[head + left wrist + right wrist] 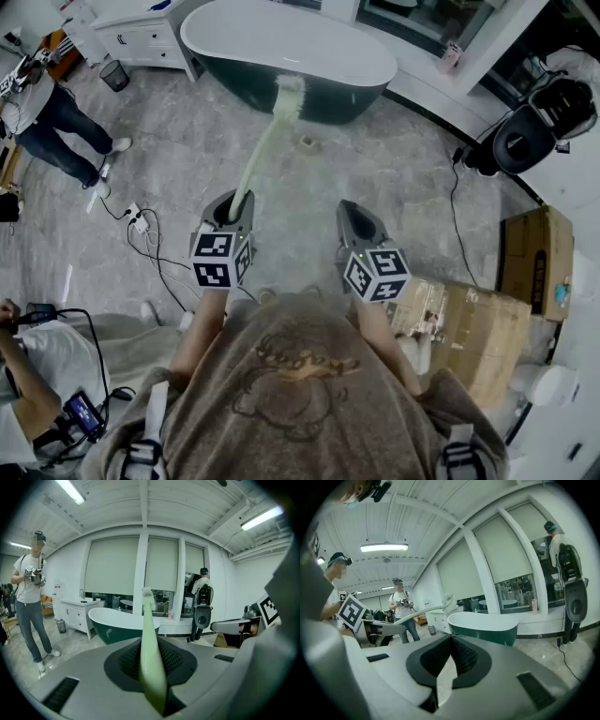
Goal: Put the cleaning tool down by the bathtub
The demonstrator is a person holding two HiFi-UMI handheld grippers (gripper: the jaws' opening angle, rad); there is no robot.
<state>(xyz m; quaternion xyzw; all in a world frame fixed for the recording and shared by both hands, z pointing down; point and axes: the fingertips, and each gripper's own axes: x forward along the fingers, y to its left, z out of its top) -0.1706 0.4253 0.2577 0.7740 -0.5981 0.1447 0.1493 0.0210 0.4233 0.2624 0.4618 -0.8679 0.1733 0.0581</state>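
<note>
Holding the cleaning tool (pixel 263 142) by its handle, my left claw (pixel 230 204) is clamped tight, with the brush head raised toward the bathtub (pixel 246 58). My right claw (pixel 353 214) is closed and empty. Recommendation: approach the tub, lower the tool flat to the floor (pixel 384 173), then release.

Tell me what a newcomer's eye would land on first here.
First comes the long pale-green cleaning tool, clamped in the left gripper and pointing up the head view toward the bathtub. That tub, dark green with a white rim, stands at the top centre on the grey floor. The right gripper, beside the left one, holds nothing.
</note>
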